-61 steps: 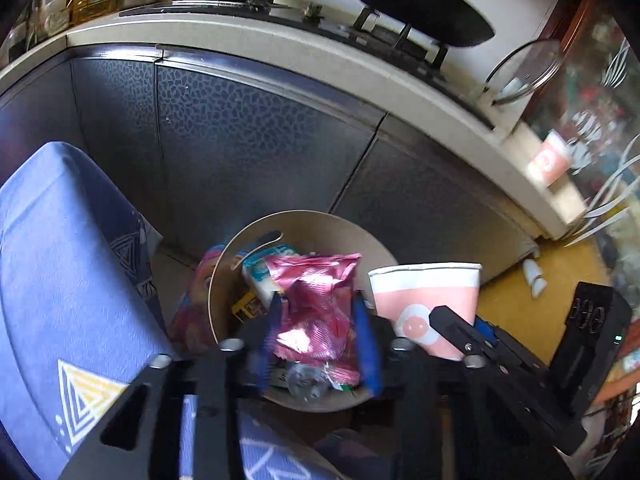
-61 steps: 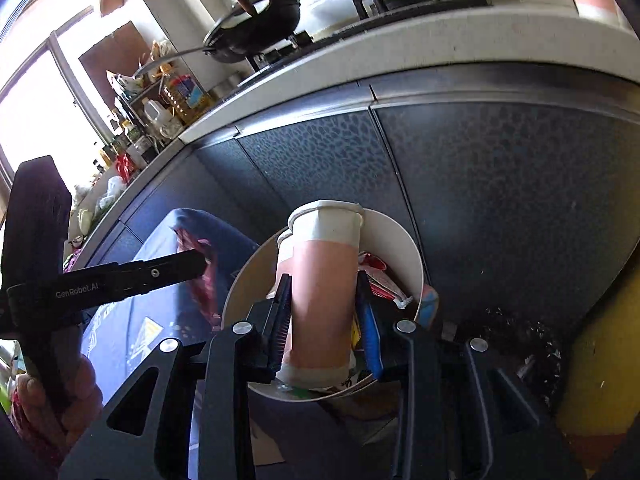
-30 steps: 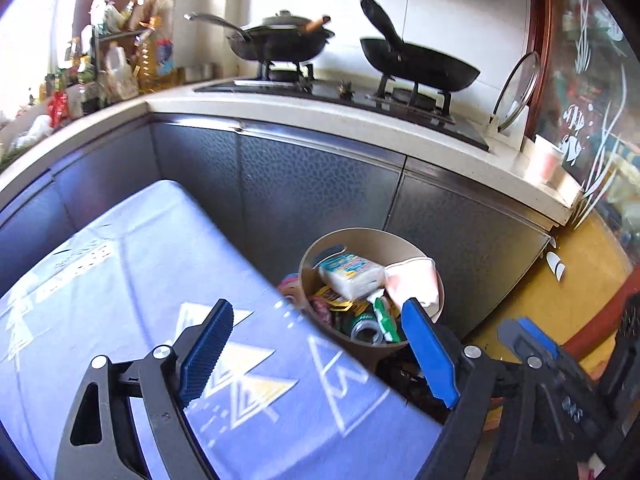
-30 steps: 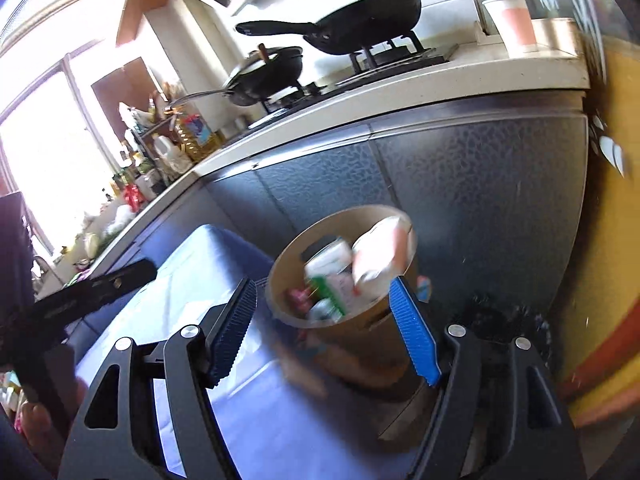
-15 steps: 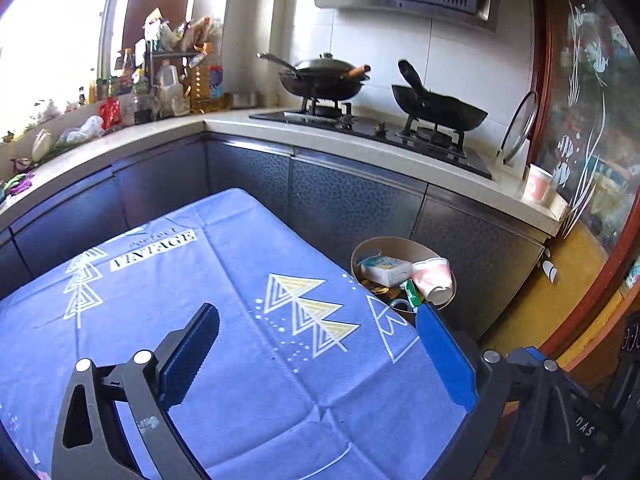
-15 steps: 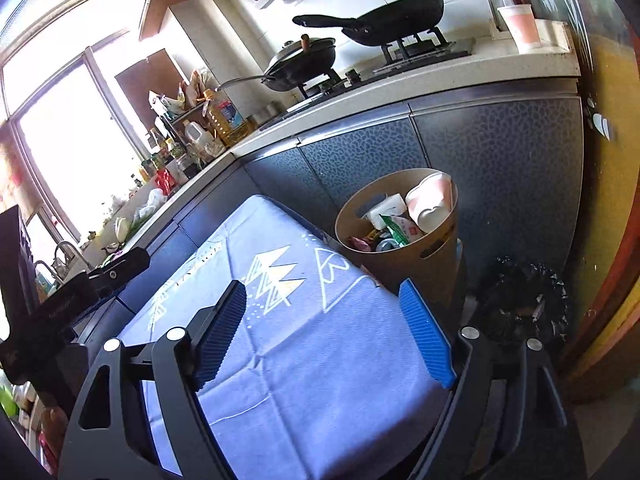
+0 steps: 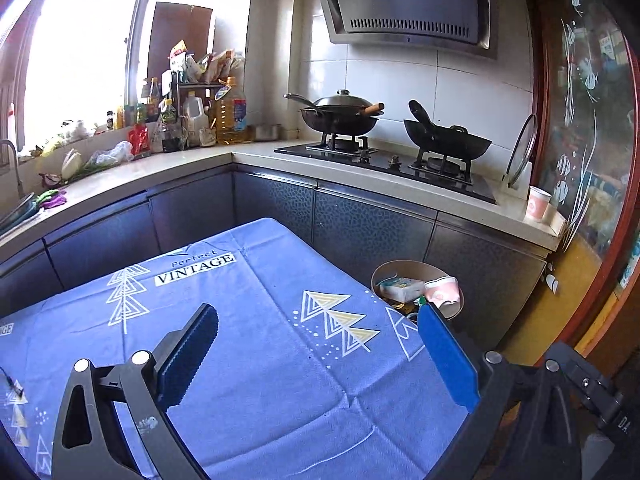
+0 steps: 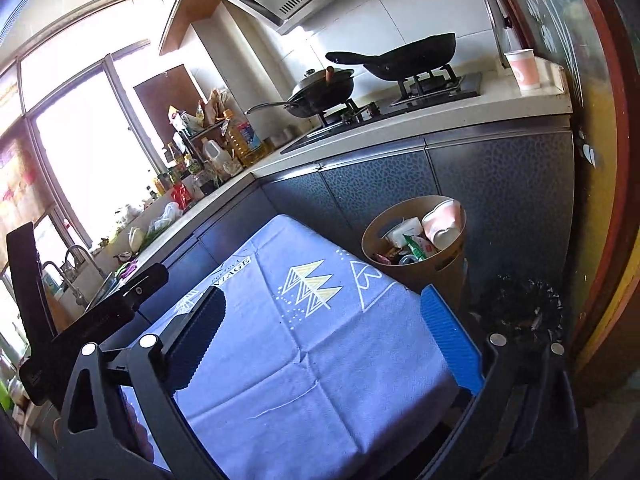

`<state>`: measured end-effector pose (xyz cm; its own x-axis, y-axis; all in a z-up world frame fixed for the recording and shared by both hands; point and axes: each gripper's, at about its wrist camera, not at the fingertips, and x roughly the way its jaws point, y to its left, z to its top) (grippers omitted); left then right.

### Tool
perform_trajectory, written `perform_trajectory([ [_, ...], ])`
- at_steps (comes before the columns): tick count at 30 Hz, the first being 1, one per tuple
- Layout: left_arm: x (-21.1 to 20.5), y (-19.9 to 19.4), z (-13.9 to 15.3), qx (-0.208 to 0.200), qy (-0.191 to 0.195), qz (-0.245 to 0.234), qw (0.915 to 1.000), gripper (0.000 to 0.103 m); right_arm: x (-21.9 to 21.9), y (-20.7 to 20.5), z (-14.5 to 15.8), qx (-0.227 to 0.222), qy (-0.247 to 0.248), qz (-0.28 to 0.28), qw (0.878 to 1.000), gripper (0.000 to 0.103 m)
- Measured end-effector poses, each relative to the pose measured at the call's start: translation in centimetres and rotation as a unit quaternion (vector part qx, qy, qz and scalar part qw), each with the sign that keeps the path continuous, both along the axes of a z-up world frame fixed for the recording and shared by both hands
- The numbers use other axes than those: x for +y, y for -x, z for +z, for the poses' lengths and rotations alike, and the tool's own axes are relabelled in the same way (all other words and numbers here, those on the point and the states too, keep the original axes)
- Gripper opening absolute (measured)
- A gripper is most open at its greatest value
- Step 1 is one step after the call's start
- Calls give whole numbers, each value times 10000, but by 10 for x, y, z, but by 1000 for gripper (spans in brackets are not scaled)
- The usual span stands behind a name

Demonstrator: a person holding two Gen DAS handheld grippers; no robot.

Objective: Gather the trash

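Both tools hang wide open and hold nothing: the left tool (image 7: 316, 354) and the right tool (image 8: 324, 338) each have their blue pads spread far apart above the blue tablecloth (image 7: 256, 344) that covers the worktop.

The trash sits in the tan bin (image 8: 448, 272) on the floor, just beside the far corner of the worktop and against the dark cabinet doors (image 7: 372, 236). Inside it a pink paper cup (image 8: 442, 222) lies on its side near the rim, with a white packet (image 7: 402, 287) and a green wrapper (image 8: 418, 246) next to it. The bin looks close to full.

Judging by the bare cloth, the collecting on the worktop is done or nearly so, and the step in hand is a check for anything left over. To do it well, sweep both cameras slowly along the cloth's edges and corners, where a flat wrapper could hide in a fold. Another pink cup (image 7: 538, 204) stands upright on the counter by the stove; whether it counts as trash I cannot tell from here. If it does, approach it from the side with the pads level and squeeze gently, since thin paper crushes easily.

Both tools are held high and level, tilted slightly down toward the worktop. The left one appears as a dark bar (image 8: 92, 312) at the left edge of the right wrist view, so they sit side by side, well clear of the cloth.
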<state>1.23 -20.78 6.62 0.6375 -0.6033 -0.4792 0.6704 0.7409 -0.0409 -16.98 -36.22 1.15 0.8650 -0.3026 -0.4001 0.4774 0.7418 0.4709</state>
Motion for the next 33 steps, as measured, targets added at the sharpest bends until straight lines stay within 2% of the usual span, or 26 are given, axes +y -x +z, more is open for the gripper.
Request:
perform_trajectory([
  [5,8,13,4,-192,-66,109,9997,99,7,7,1,-97,-11,-37,9999,97],
  [10,15,21,10,-191,1,-4,9998,99,11,11,2,-131,-11,-60,9999,97],
  [18,23,36,26,-626,104,189,9978,99,12,14,8,-309,66,-140,9994,97],
  [24,28,29,31,-410,220,154,9988,99,12,14,7,-331,88,-144,9993,97],
  [30,30,25,31,-496,70,395,9980,99,11,10,7,-330,66,-118,9994,97],
  [33,30,21,29,-410,45,390,9984,99,10,8,4,-358,-3,-104,9993,97],
])
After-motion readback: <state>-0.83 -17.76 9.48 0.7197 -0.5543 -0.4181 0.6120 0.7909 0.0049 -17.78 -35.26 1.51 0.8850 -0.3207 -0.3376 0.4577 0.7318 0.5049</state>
